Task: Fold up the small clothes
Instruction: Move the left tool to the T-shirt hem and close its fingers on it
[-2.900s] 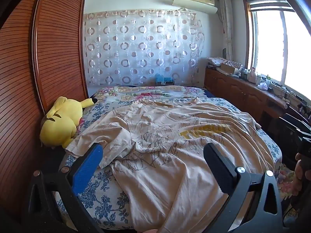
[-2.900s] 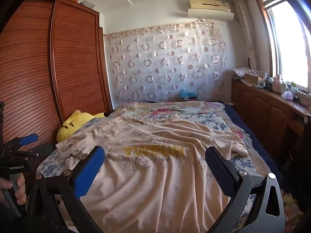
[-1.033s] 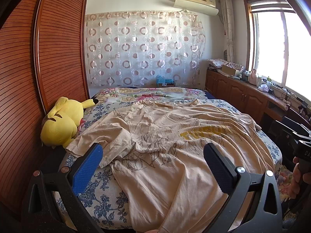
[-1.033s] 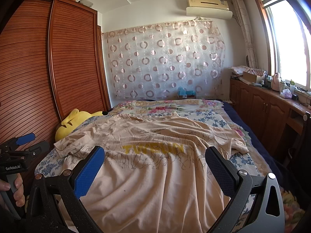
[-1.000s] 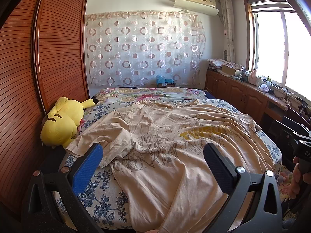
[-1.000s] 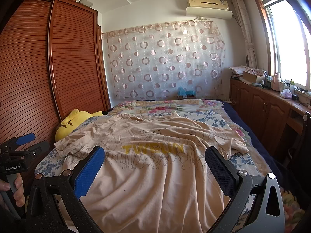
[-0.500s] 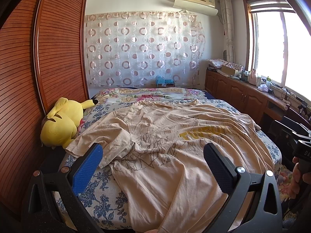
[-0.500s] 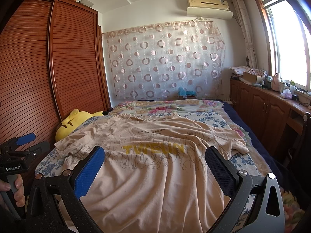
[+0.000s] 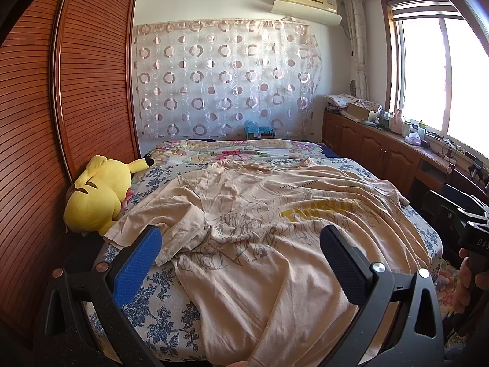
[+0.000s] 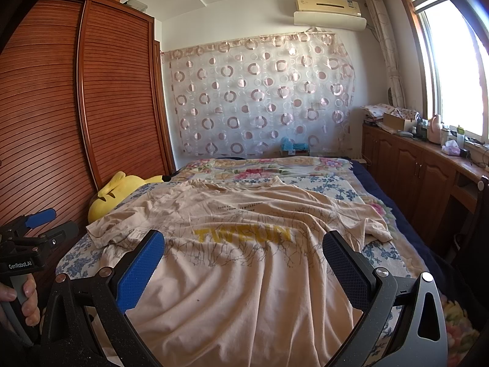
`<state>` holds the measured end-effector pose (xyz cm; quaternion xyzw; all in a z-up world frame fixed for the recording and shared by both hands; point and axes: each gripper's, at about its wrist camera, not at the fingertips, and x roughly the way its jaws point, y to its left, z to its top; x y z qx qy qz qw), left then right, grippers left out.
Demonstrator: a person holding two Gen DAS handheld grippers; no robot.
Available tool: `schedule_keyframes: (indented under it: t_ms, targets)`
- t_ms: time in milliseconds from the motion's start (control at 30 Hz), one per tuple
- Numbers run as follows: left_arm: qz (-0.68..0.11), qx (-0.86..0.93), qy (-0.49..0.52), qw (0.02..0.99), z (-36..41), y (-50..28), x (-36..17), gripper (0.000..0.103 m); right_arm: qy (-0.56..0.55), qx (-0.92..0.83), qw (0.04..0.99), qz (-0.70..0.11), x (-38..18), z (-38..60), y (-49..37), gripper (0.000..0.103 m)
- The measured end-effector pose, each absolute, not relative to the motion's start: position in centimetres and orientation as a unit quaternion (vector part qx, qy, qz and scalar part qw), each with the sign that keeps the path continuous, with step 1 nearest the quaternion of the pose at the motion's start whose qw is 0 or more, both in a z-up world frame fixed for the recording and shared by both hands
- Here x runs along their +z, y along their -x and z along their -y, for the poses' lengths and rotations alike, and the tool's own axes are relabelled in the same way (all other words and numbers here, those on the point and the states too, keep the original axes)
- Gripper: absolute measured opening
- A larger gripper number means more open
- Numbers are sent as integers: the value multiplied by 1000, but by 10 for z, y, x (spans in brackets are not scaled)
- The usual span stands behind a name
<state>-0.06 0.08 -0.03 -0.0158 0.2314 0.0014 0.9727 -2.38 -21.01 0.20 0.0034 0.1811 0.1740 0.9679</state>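
Note:
A beige T-shirt (image 9: 275, 232) with yellow lettering lies spread and wrinkled on the bed, its hem hanging over the near edge; it also shows in the right wrist view (image 10: 244, 244). Its left sleeve (image 9: 159, 223) is bunched near the bed's left side. My left gripper (image 9: 240, 238) is open and empty, held above the near left part of the shirt. My right gripper (image 10: 244, 244) is open and empty, held above the shirt's lower middle. The left gripper also appears at the left edge of the right wrist view (image 10: 27, 232).
The bed (image 9: 152, 315) has a blue floral sheet. A yellow plush toy (image 9: 94, 195) lies at the bed's left edge against a wooden wardrobe (image 9: 61, 122). Wooden cabinets (image 9: 382, 150) with clutter run along the right under the window. A dark chair (image 9: 452, 211) stands at right.
Both views have shifted only slightly; the shirt has not moved and both grippers stay open.

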Motion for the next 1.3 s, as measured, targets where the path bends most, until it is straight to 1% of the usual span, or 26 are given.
schedule_keyframes:
  t_ms: [267, 500, 567, 933, 1300]
  targets:
    - [-240, -1, 19, 971, -4, -1, -4, 103, -6, 183, 966, -183, 1, 209, 24, 103]
    - [-264, 19, 26, 964, -36, -17, -21, 103, -4, 211, 957, -198, -8, 201, 15, 103]
    - [-266, 25, 25, 963, -40, -10, -19, 103, -2, 218, 955, -201, -10, 199, 12, 103]
    - [-293, 59, 27, 954, -93, -31, -42, 103, 33, 275, 937, -211, -25, 175, -22, 103]
    - [-333, 68, 35, 940, -155, -64, -61, 103, 50, 319, 909, -262, -51, 143, -78, 103]
